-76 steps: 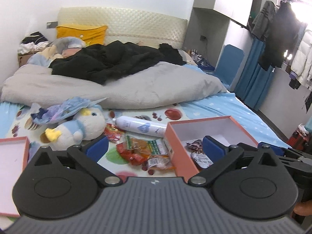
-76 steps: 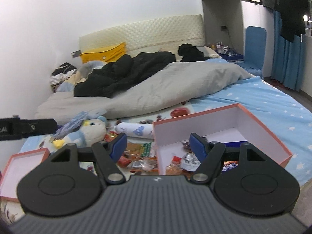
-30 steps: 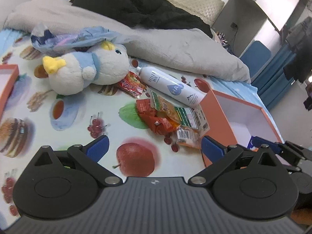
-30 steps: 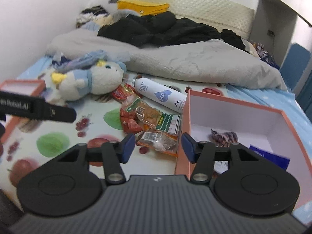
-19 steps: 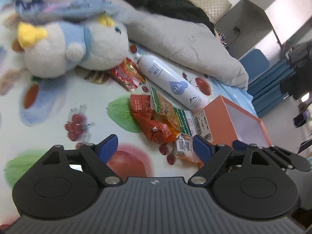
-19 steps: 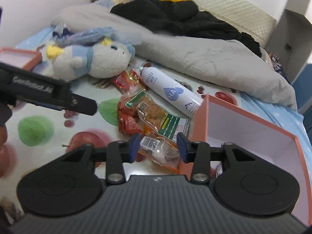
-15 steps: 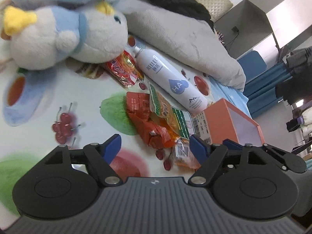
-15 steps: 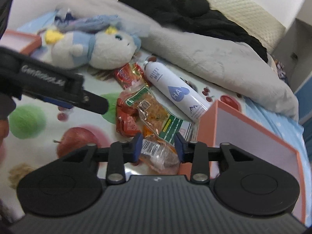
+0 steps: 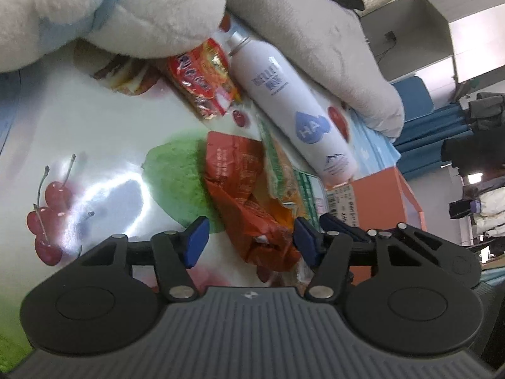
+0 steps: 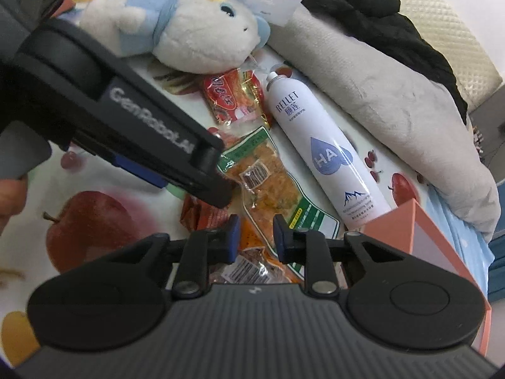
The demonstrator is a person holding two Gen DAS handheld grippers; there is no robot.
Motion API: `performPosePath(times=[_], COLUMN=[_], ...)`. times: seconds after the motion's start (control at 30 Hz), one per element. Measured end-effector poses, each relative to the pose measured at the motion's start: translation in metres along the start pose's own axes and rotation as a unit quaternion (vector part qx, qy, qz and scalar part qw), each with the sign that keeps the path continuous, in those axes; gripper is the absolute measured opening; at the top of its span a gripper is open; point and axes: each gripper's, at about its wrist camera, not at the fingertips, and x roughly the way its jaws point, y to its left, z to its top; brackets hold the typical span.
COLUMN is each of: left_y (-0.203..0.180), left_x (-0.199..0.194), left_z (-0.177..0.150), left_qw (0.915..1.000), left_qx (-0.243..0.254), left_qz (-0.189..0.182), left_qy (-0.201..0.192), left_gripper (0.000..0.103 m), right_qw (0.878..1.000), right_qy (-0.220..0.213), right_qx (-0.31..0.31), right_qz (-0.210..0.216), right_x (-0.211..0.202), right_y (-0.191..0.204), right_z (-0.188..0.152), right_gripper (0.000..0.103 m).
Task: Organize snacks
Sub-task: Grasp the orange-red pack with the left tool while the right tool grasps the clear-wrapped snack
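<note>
Left wrist view, tongs (image 9: 249, 241) closing around crumpled orange packet (image 9: 249, 195), not gripping

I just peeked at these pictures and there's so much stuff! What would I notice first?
Probably the fluffy white and blue plush toy lying at the top of the fruit-print sheet. Just below it, a tall white spray bottle lies beside a heap of orange and red snack packets, where both claws are reaching.
</note>
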Motion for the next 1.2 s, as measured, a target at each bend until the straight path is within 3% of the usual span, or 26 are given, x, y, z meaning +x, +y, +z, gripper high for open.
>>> performPosePath(times=[0.23, 0.27, 0.33, 0.47, 0.8, 1.2], left_y=[0.01, 0.009, 0.008, 0.004, -0.012, -0.021], left_x=[0.011, 0.013, 0.015, 0.014, -0.014, -0.073], left_z=[0.004, 0.005, 0.004, 0.001, -0.009, -0.047], left_qw=[0.9994, 0.9993, 0.9993, 0.9996, 0.9987, 0.9935], left_qx=[-0.03, -0.031, -0.032, -0.026, 0.017, 0.055], left_qz=[-0.018, -0.018, -0.016, -0.008, 0.044, 0.087], left_qy=[0.007, 0.007, 0.008, 0.004, -0.019, -0.047], left_gripper=[0.058, 0.056, 0.049, 0.045, 0.023, 0.02], right_qw=[1.0, 1.0, 1.0, 1.0, 0.999, 0.998], right_qy=[0.006, 0.005, 0.001, -0.001, -0.026, -0.054], right_qx=[-0.012, -0.011, -0.013, 0.001, 0.023, 0.021], right_qz=[0.001, 0.002, 0.0, -0.003, -0.008, -0.022], right_x=[0.015, 0.015, 0.016, 0.015, -0.019, -0.078], right_y=[0.003, 0.003, 0.006, 0.005, -0.002, 0.012], right_z=[-0.001, 0.0, 0.001, 0.001, 0.0, -0.004], right_gripper=[0.025, 0.018, 0.015, 0.006, 0.003, 0.003])
